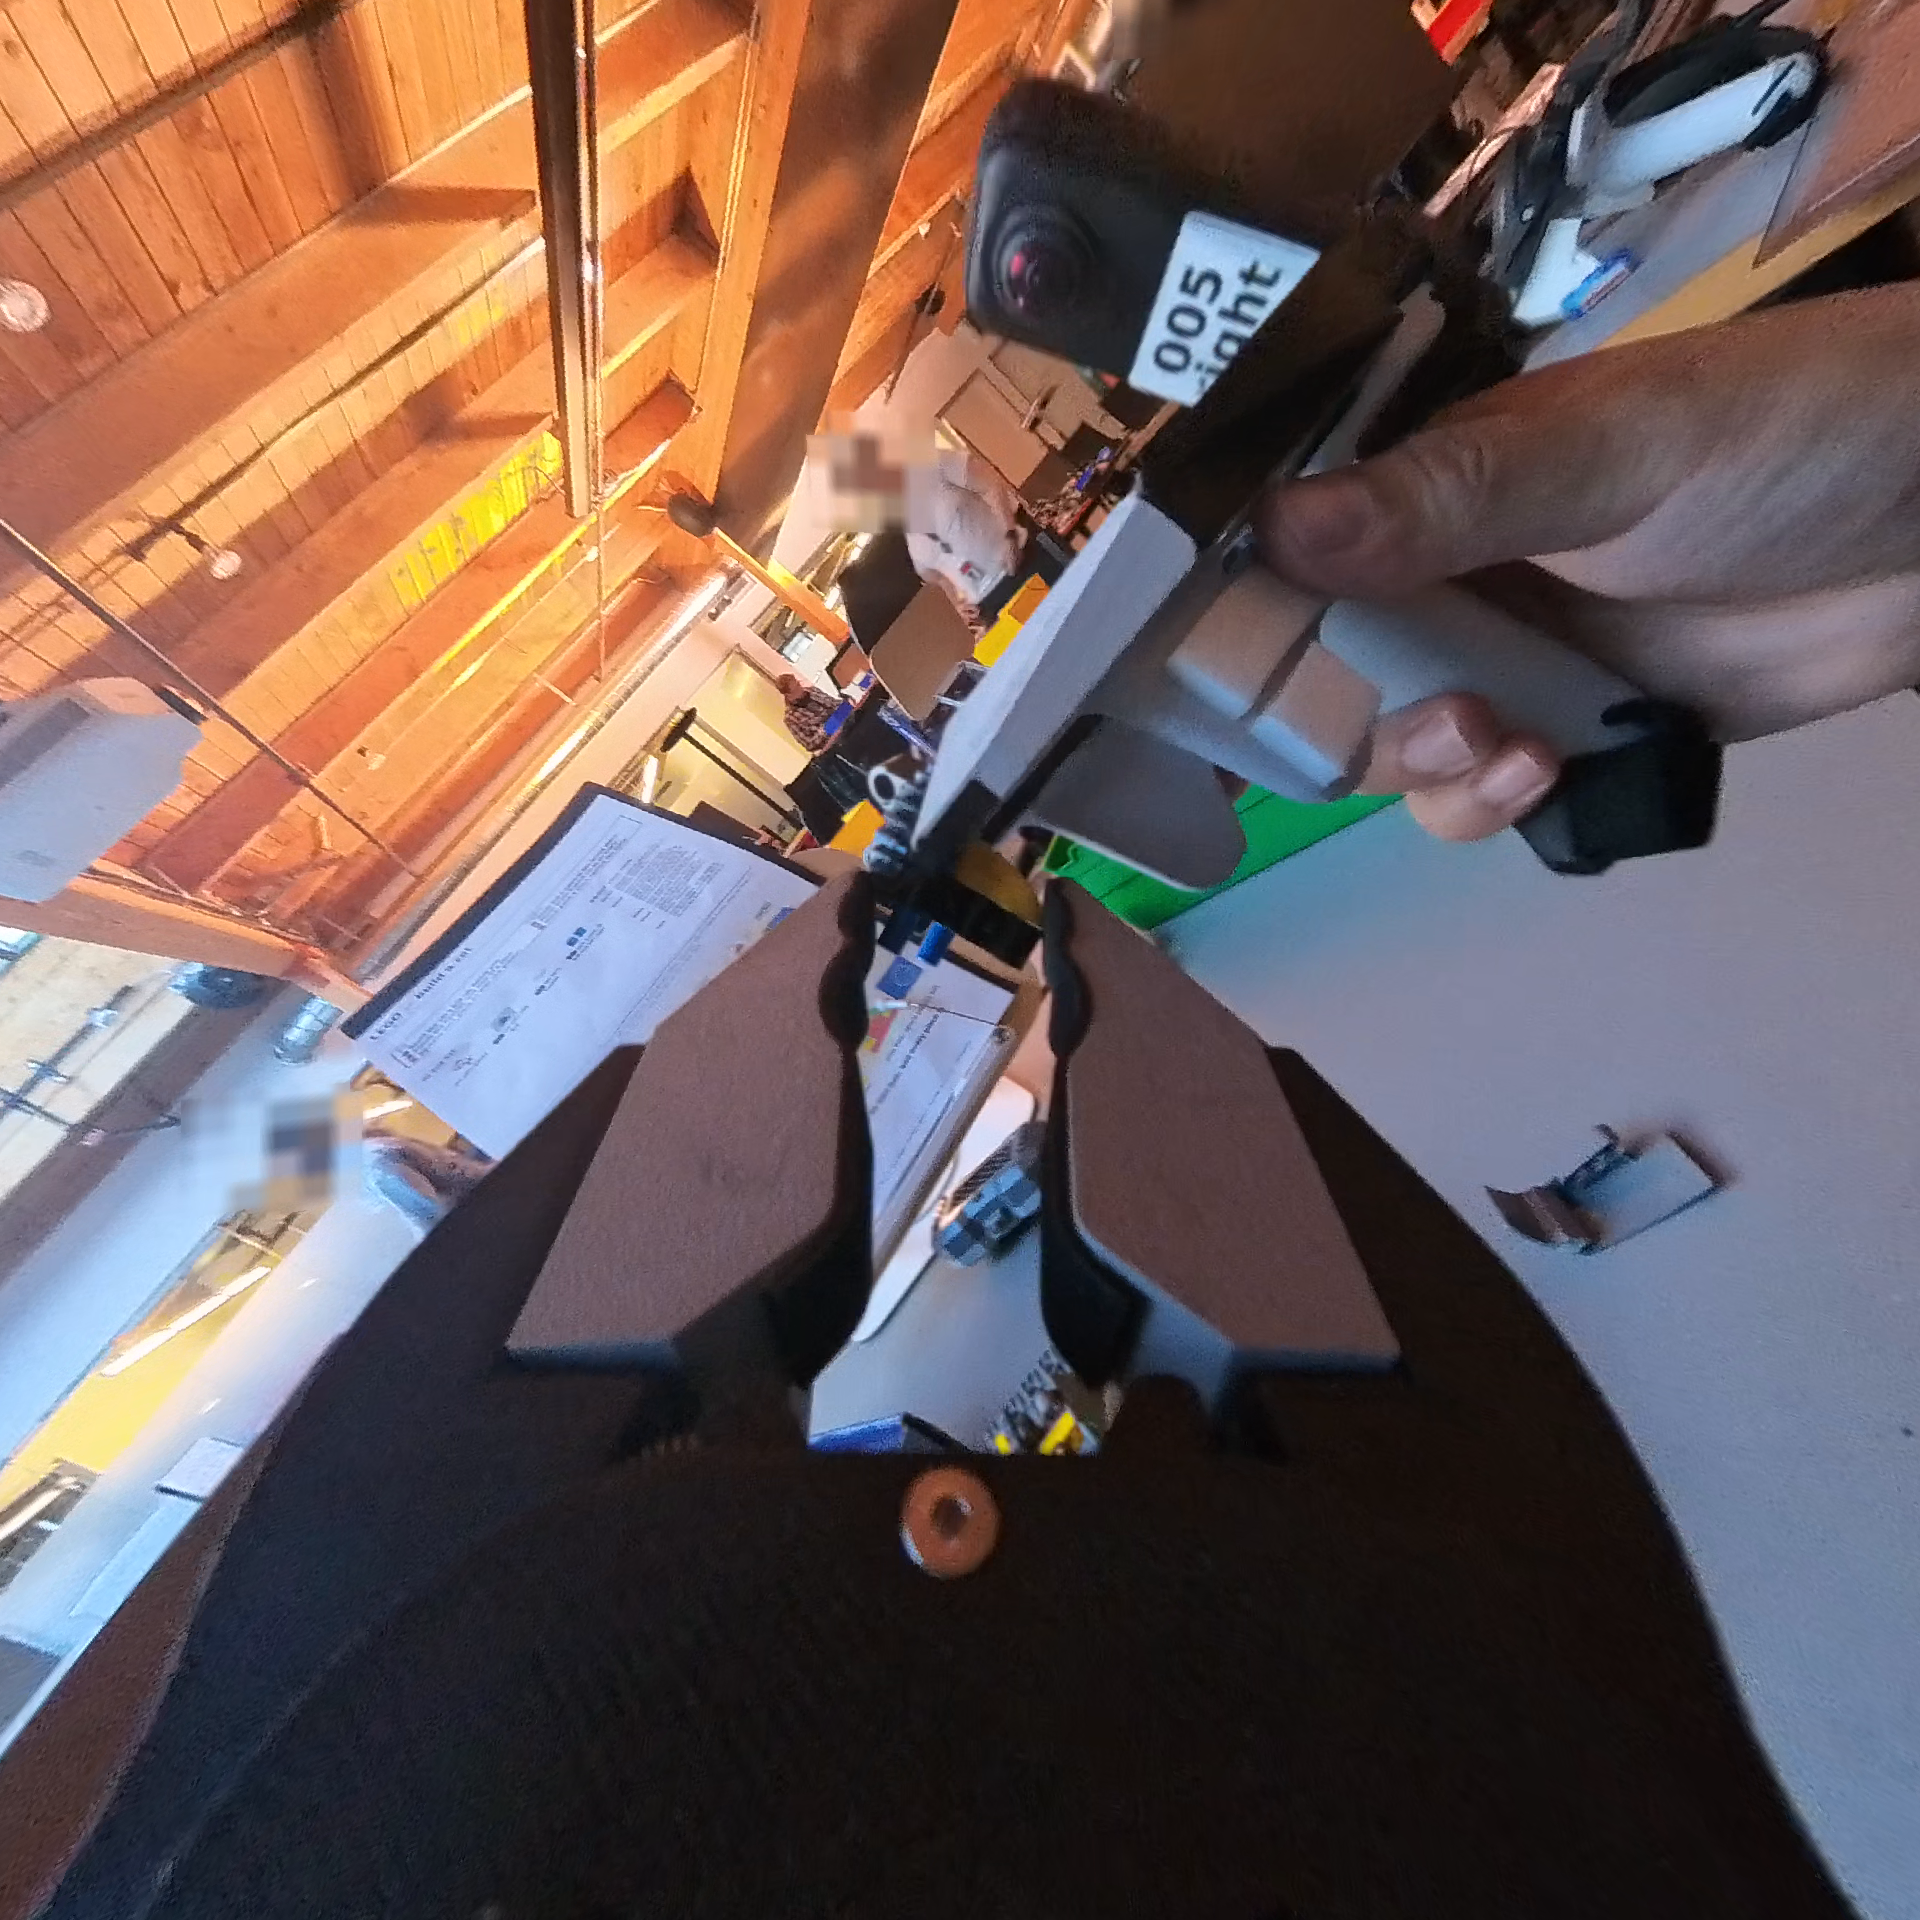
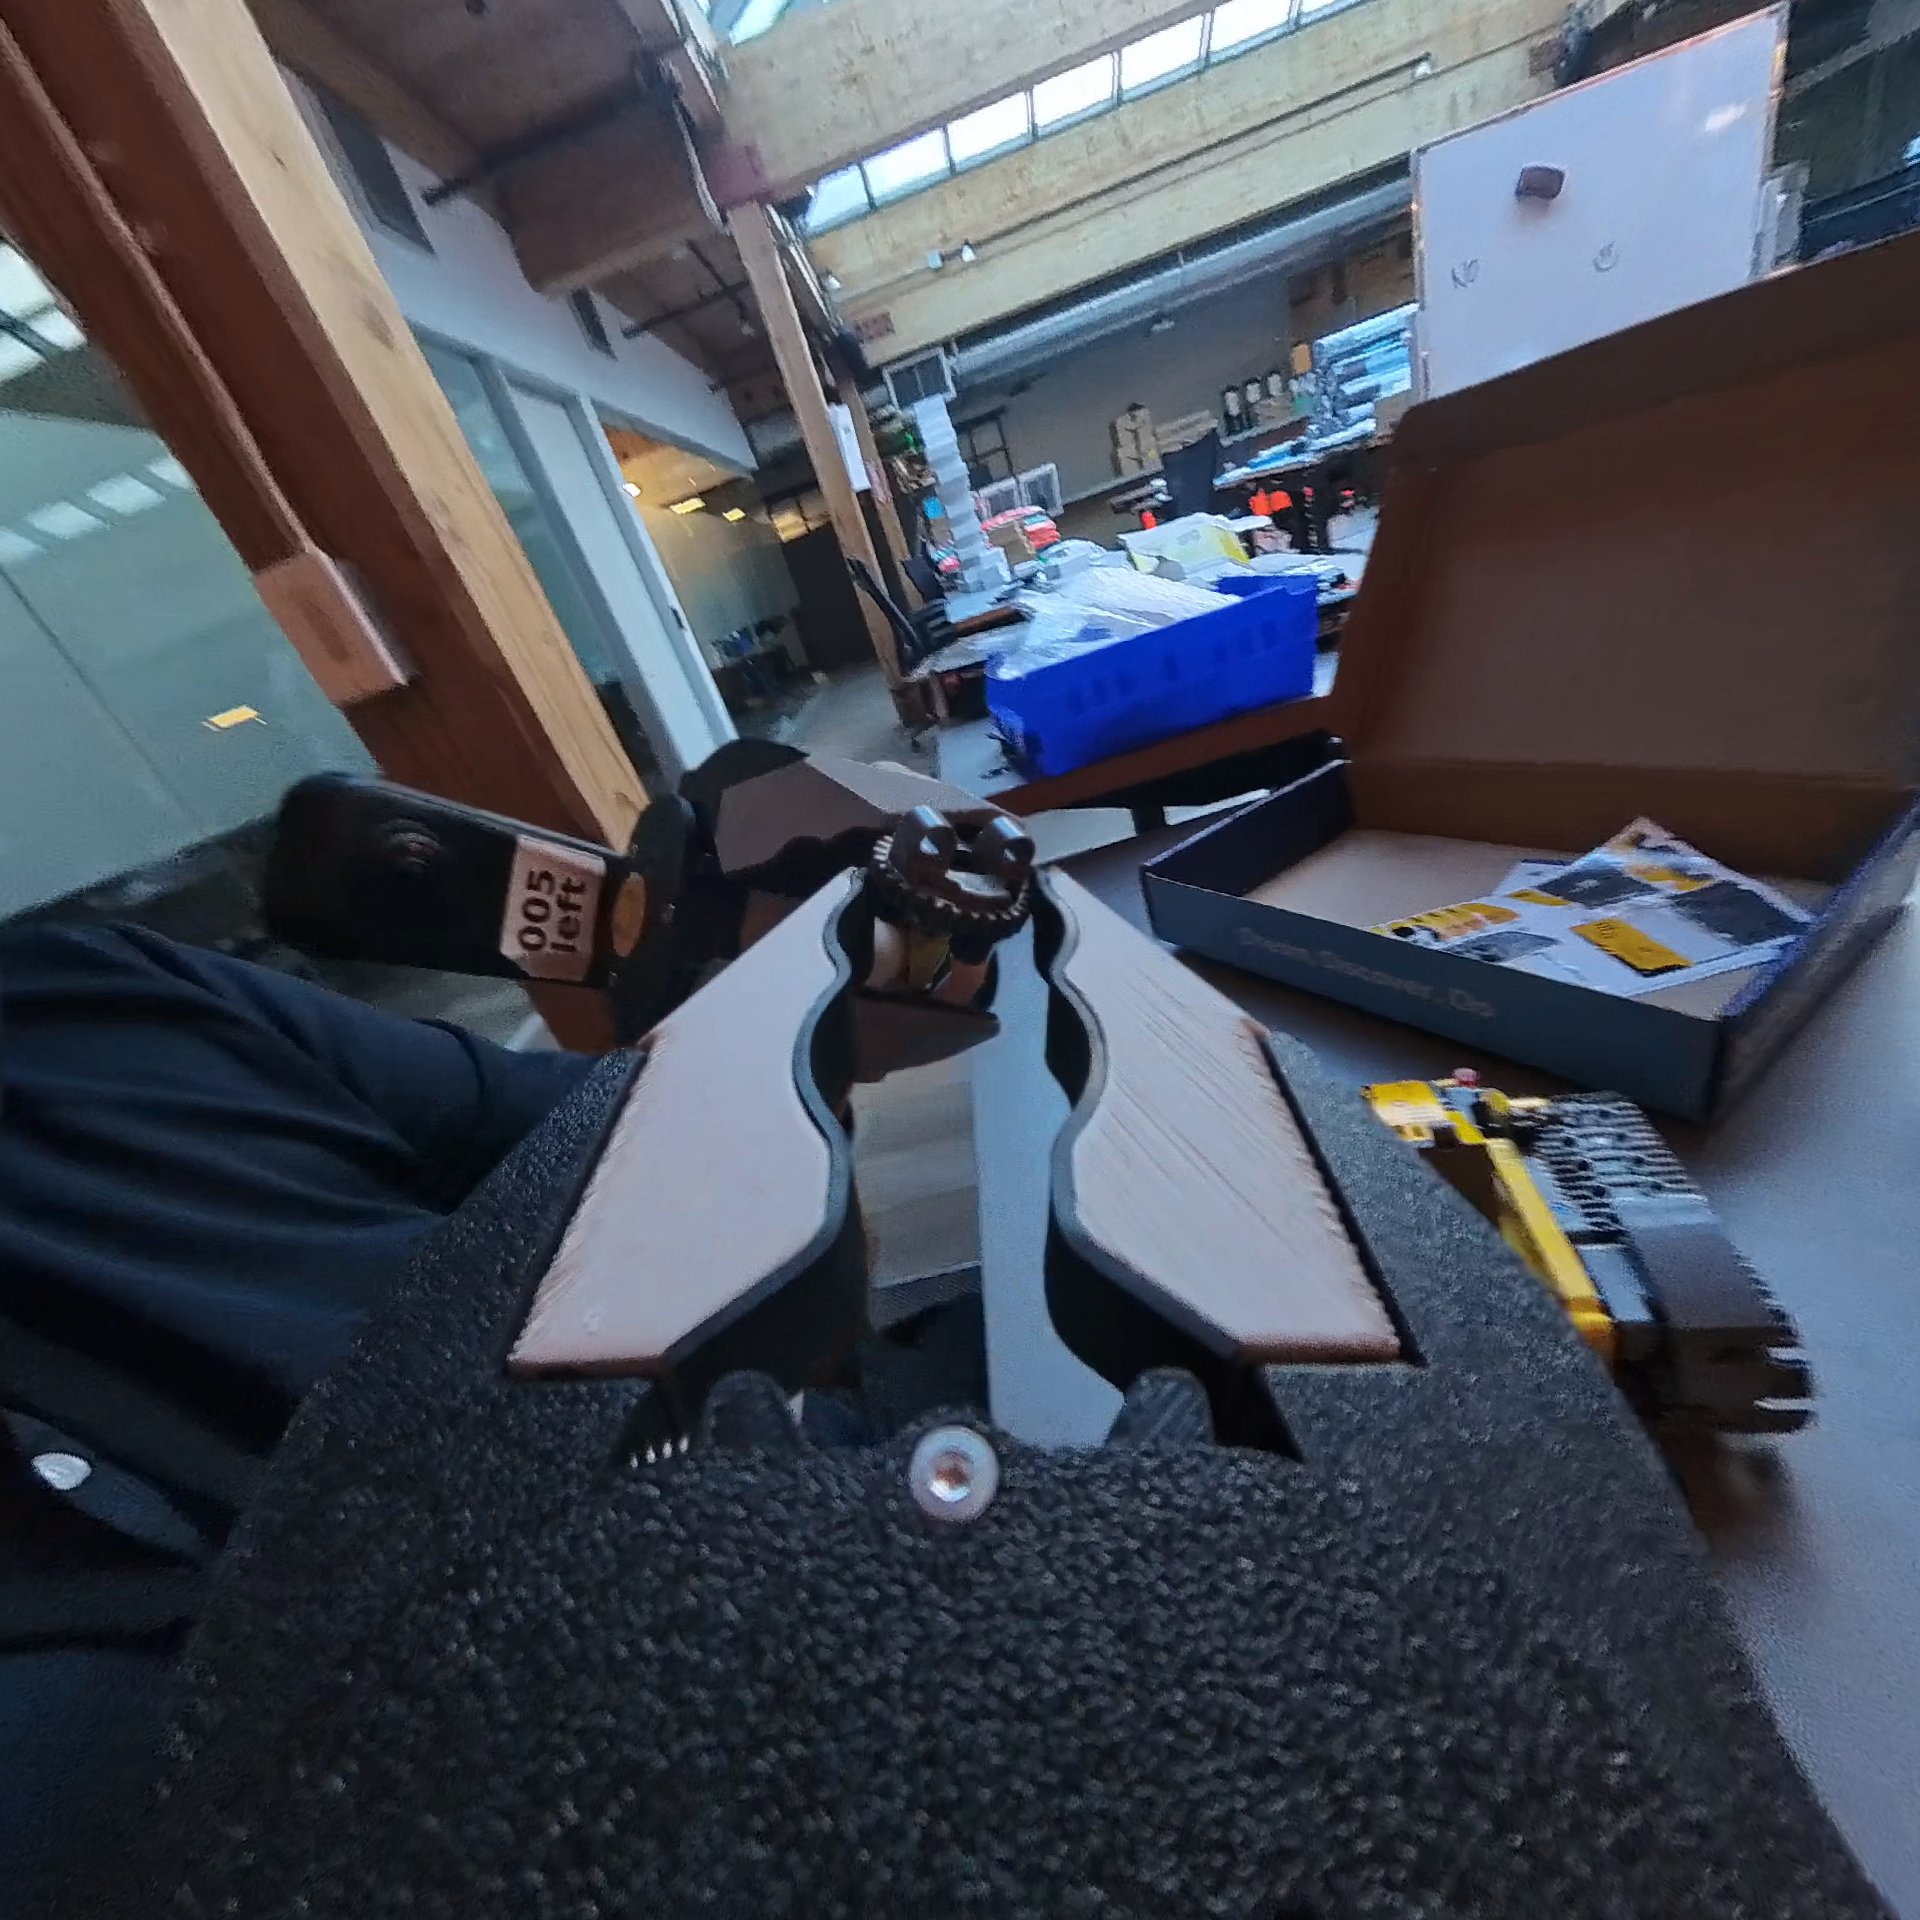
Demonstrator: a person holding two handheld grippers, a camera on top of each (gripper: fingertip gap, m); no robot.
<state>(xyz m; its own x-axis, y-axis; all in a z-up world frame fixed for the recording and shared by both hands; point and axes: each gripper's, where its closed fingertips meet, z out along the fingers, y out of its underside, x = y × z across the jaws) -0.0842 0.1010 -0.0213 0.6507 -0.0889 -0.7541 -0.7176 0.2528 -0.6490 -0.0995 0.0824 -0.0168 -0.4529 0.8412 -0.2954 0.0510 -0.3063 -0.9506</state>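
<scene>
Both grippers meet on one small toy-brick assembly [image 2: 940, 894] with dark gears, lifted off the table [image 2: 1849, 1195]: the right gripper [image 2: 940, 904] pinches it at its fingertips, and the left gripper [image 1: 951, 914] closes narrowly on it too. Each gripper carries a white printed tag. Near the table's right edge lies a yellow-and-black brick model [image 2: 1590, 1236], beside an open cardboard box [image 2: 1558, 831] holding printed sheets.

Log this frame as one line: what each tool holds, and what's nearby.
left tool: shut on brick assembly | right tool: shut on gear piece | nearby: open cardboard box, yellow-black brick model
</scene>
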